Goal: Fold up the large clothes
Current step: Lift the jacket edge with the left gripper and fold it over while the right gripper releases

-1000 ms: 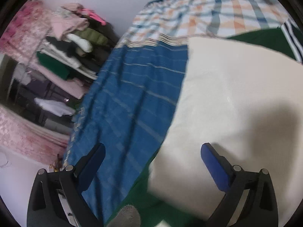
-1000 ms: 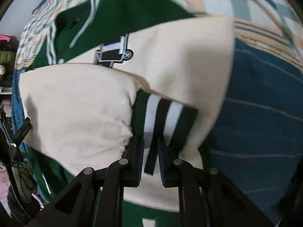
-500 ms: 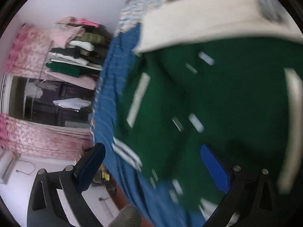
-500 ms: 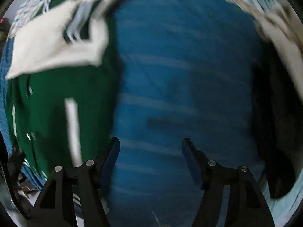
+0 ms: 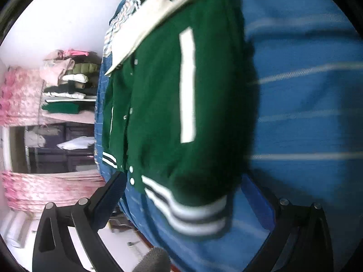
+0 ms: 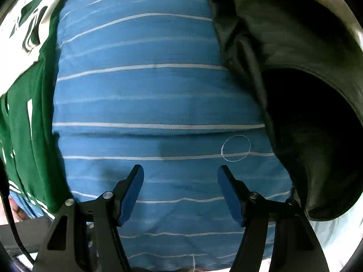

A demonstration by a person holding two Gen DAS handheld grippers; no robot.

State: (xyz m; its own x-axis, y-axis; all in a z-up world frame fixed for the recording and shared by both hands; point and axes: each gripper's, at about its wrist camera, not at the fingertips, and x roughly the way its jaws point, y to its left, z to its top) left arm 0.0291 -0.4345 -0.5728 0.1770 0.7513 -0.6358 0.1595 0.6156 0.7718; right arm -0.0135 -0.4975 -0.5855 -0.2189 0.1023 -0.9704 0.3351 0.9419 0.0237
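On blue striped bedspread (image 6: 158,95), green jacket (image 5: 172,104) lies half-folded; both jaws spread, empty. Striped hem (image 5: 188,213) is best gripped squarely, folded upward evenly.

We see a plain white wall (image 5: 68,18) at the back, lit evenly; against it stands a shelf (image 5: 68,83) stacked with folded clothes (pink, olive, white and green); pink flowered curtains (image 5: 20,99) hang on the left, and below the shelf sits dark furniture (image 5: 52,154); the bed carries a blue sheet (image 6: 158,95) crossed by thin white stripes.
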